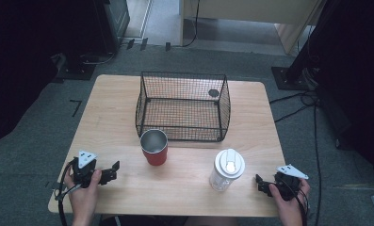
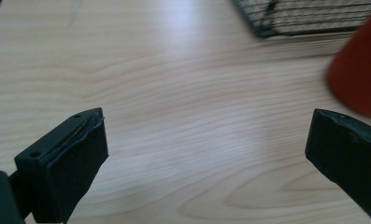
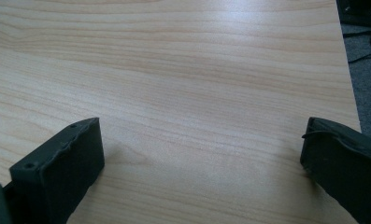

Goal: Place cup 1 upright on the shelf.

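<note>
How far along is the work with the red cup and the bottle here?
Nothing looks done: the wire basket is empty. The red cup and the white-lidded bottle stand on the table in front of it. The left gripper and right gripper are open, holding nothing. All handling remains.

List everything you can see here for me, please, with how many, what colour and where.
Wire basket: one, black mesh, far middle of the table, nothing inside.
Cup: one, red with a metal inside, upright just in front of the basket.
Bottle: one, clear with a white lid, upright at the near right.
Table: one, light wood, on grey carpet.
Cables: several, black, on the floor at the right.
Left gripper: one, black, jaws open, near left edge, held in a hand.
Right gripper: one, black, jaws open, near right edge, held in a hand.
</note>
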The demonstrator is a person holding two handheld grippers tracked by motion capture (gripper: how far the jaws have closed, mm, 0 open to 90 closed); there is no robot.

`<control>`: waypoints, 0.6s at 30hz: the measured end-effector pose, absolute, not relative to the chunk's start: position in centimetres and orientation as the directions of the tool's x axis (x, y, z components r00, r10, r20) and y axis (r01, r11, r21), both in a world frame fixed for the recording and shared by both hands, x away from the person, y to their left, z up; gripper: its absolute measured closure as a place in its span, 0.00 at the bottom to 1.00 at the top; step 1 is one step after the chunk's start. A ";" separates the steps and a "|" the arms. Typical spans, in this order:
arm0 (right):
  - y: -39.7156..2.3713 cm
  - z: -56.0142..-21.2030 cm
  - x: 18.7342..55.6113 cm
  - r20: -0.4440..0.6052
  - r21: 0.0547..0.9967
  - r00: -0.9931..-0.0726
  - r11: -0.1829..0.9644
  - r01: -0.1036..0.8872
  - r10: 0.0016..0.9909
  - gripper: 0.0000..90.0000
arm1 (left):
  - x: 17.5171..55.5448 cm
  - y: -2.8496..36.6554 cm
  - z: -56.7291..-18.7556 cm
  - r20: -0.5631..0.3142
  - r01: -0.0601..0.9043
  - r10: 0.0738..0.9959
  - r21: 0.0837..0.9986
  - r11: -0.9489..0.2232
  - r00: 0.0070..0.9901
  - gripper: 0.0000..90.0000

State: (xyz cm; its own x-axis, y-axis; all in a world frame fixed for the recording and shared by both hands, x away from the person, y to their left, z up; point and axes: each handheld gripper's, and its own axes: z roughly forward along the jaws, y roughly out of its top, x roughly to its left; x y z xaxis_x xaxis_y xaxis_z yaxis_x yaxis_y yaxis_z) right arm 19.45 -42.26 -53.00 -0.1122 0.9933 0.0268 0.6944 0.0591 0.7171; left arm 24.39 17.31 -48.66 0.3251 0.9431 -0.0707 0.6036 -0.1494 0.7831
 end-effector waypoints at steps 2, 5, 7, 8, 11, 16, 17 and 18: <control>-42.3 -53.0 19.5 0.027 0.717 -0.112 0.059 0.694 0.993 0.00 | 24.2 16.3 -48.3 -0.073 0.592 0.928 0.788 -0.171 0.366 0.00; -42.3 -53.0 19.5 0.027 0.717 -0.112 0.059 0.694 0.993 0.00 | 24.0 14.9 -47.9 -0.069 0.577 0.911 0.792 -0.198 0.407 0.00; -42.3 -53.0 19.5 0.027 0.717 -0.112 0.059 0.694 0.993 0.00 | 23.9 14.2 -47.6 -0.063 0.570 0.908 0.796 -0.205 0.414 0.00; -42.3 -53.0 19.5 0.027 0.717 -0.112 0.059 0.695 0.993 0.00 | 23.9 13.9 -47.5 -0.067 0.566 0.906 0.800 -0.202 0.418 0.00; -42.3 -53.0 19.5 0.027 0.717 -0.112 0.059 0.694 0.993 0.00 | 24.0 13.1 -47.3 -0.067 0.562 0.899 0.800 -0.210 0.432 0.00; -42.3 -53.0 19.5 0.027 0.717 -0.112 0.059 0.694 0.993 0.00 | 24.0 11.9 -47.0 -0.059 0.555 0.887 0.798 -0.234 0.458 0.00; -42.3 -53.0 19.5 0.027 0.717 -0.112 0.059 0.695 0.993 0.00 | 24.1 11.6 -46.9 -0.056 0.554 0.883 0.797 -0.241 0.465 0.00; -42.3 -53.0 19.5 0.027 0.717 -0.112 0.058 0.695 0.993 0.00 | 24.1 11.4 -46.9 -0.058 0.553 0.881 0.797 -0.242 0.469 0.00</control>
